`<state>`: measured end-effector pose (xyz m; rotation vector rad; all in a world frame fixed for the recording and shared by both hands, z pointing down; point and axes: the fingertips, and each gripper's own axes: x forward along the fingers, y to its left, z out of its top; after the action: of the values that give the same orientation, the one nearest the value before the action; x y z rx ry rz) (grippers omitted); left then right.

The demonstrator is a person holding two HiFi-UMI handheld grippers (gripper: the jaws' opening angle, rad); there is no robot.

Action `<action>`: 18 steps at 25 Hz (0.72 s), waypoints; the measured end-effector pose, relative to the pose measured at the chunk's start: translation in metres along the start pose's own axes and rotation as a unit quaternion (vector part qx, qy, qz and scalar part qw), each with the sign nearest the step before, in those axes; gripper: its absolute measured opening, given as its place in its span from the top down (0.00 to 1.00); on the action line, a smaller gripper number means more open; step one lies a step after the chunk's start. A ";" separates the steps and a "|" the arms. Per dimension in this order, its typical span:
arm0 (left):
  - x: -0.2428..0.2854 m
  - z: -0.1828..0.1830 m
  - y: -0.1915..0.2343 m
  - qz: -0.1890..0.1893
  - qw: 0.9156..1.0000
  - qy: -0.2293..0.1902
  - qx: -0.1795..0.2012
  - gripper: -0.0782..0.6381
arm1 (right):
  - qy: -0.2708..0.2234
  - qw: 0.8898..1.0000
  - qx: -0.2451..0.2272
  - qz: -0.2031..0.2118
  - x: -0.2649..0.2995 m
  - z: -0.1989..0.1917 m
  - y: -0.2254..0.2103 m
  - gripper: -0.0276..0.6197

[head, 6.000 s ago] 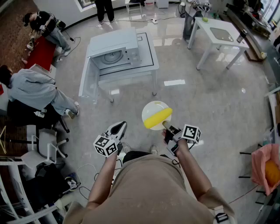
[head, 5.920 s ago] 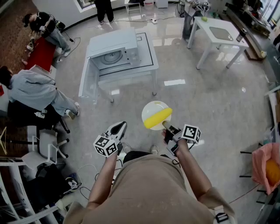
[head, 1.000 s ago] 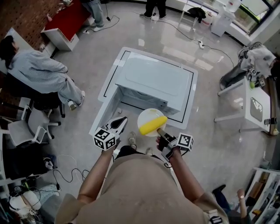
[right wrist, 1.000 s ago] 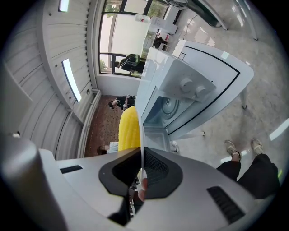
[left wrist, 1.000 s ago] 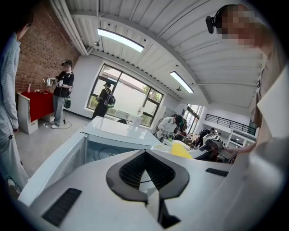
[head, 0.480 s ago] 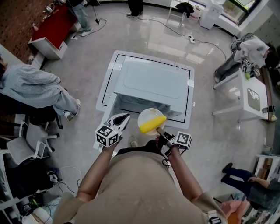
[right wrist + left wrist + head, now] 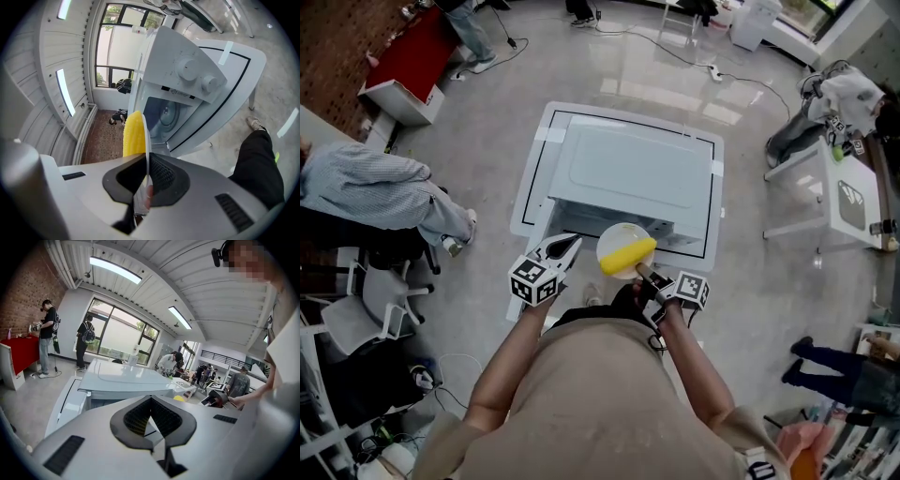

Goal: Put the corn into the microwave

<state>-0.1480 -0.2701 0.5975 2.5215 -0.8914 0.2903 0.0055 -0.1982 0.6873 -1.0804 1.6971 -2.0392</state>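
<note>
A yellow corn cob (image 7: 626, 256) lies on a white plate (image 7: 623, 234). My right gripper (image 7: 639, 272) is shut on the plate's near rim and holds it just in front of the white microwave (image 7: 628, 169), which stands on a white table (image 7: 539, 159). In the right gripper view the plate (image 7: 146, 140) shows edge-on between the pads, with the corn (image 7: 132, 133) to its left. Beyond them is the microwave's open cavity (image 7: 164, 115). My left gripper (image 7: 572, 242) is shut and empty, left of the plate, and it points at the microwave (image 7: 122, 378).
A seated person in grey (image 7: 366, 183) is at the left, near a red cabinet (image 7: 403, 56). A white side table (image 7: 844, 202) stands at the right. Chairs and cables (image 7: 366, 309) sit at the lower left. Other people stand at the far end of the room.
The person has walked up to the microwave table. Over the last second both grippers moved forward and down toward the microwave's front, the plate and corn still held in the right one.
</note>
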 end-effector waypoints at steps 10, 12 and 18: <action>0.006 -0.027 0.008 0.003 0.999 0.037 0.008 0.88 | -0.015 1.000 0.007 -0.002 0.043 0.019 -0.031 0.93; 0.010 -0.029 0.008 0.003 0.999 0.043 0.010 0.88 | -0.018 1.000 0.009 -0.004 0.050 0.022 -0.038 0.93; 0.017 -0.036 0.009 -0.001 0.998 0.057 0.012 0.88 | -0.030 0.999 0.006 -0.013 0.073 0.032 -0.058 0.93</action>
<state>-0.1421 -0.2685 0.6386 2.4990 -0.8462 0.4421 -0.0080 -0.2519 0.7691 -1.1529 1.6481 -2.0091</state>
